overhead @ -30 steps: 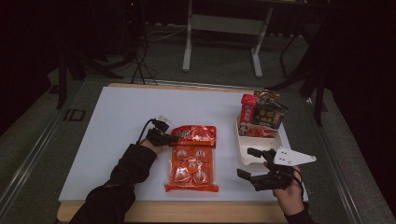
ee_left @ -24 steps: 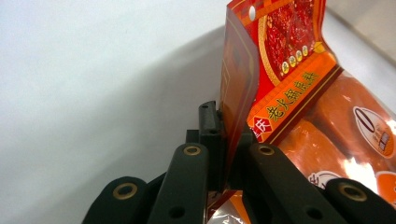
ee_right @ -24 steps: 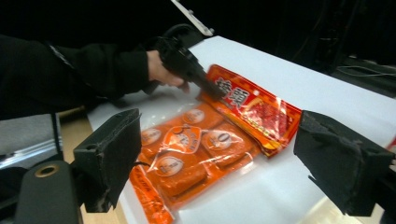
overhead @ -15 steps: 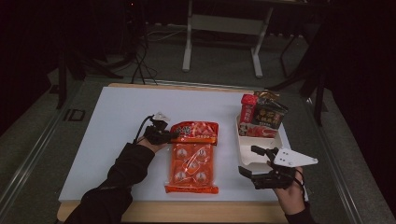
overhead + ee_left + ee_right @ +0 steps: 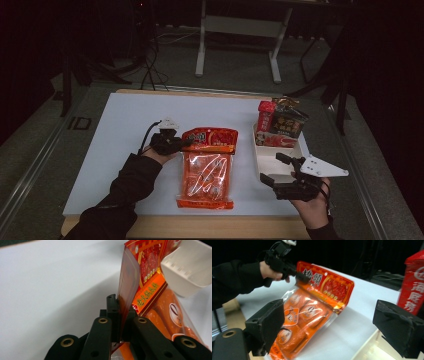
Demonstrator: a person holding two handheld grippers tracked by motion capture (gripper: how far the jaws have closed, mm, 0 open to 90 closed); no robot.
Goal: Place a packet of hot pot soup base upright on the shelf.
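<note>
Your left gripper (image 5: 186, 143) is clamped on the red header card at the far left corner of the orange snack bag (image 5: 206, 172). In the left gripper view the jaws pinch that flat card edge (image 5: 126, 290) between them, which makes sense: the card is stiff and thin, so it gives a firmer hold than the slippery, bulging film below. The bag lies in the middle of the white table (image 5: 115, 130), its long side running near to far. Its far end is tipped up off the surface while the near end rests on the table, so you are carrying only part of its weight.

Your right gripper (image 5: 273, 169) hovers to the right of the bag, near the table's near edge. Its jaws stand wide apart with nothing between them, as the foam pads (image 5: 268, 322) in the right gripper view show. It looks placed to support or take the bag's loose end, though that is a judgement.

Just beyond it sits the white tray (image 5: 272, 157), with a red packet (image 5: 265, 116) and a dark packet (image 5: 287, 125) standing at its far end. The near part looks free, probably room for the bag; the dim light makes this hard to confirm.
</note>
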